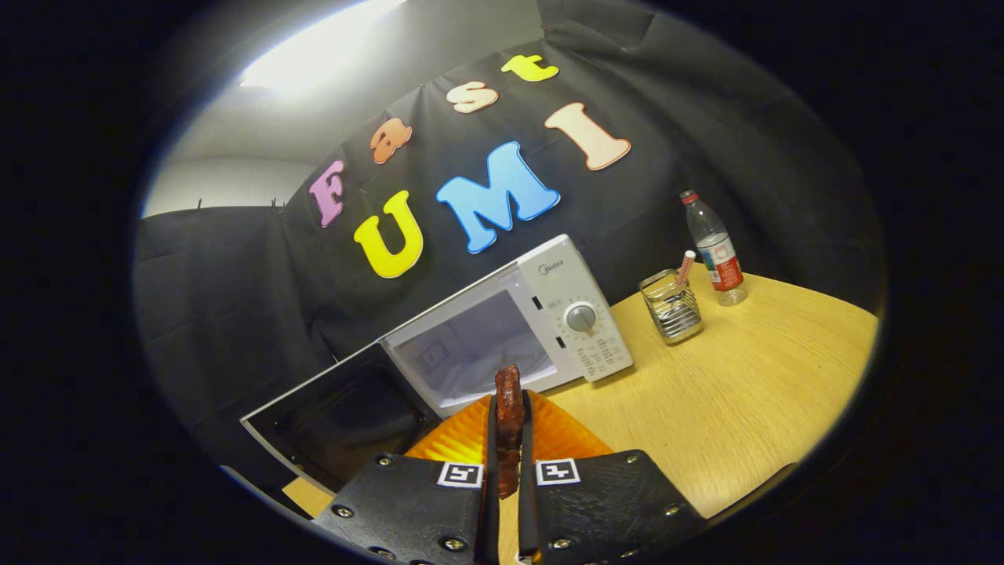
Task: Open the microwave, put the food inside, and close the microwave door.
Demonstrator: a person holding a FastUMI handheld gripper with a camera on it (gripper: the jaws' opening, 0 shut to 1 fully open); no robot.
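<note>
The fisheye camera rides on the hand-held gripper (510,439), looking forward along its two fingers, tilted, from slightly above the counter (745,392). It faces the open microwave (502,329) at close range, the booth wall behind it.

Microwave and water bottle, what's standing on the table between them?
A wire holder with a straw-like stick in it, seen in the gripper view between the microwave and the water bottle.

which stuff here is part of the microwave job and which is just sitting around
Part of the job:
- microwave, its door swung open
- strip of food, clamped between the fingers of the claw
- orange plate under the claw

Just lying about:
- wire holder with a straw, beside the microwave
- water bottle beyond the holder
- wooden table
</note>
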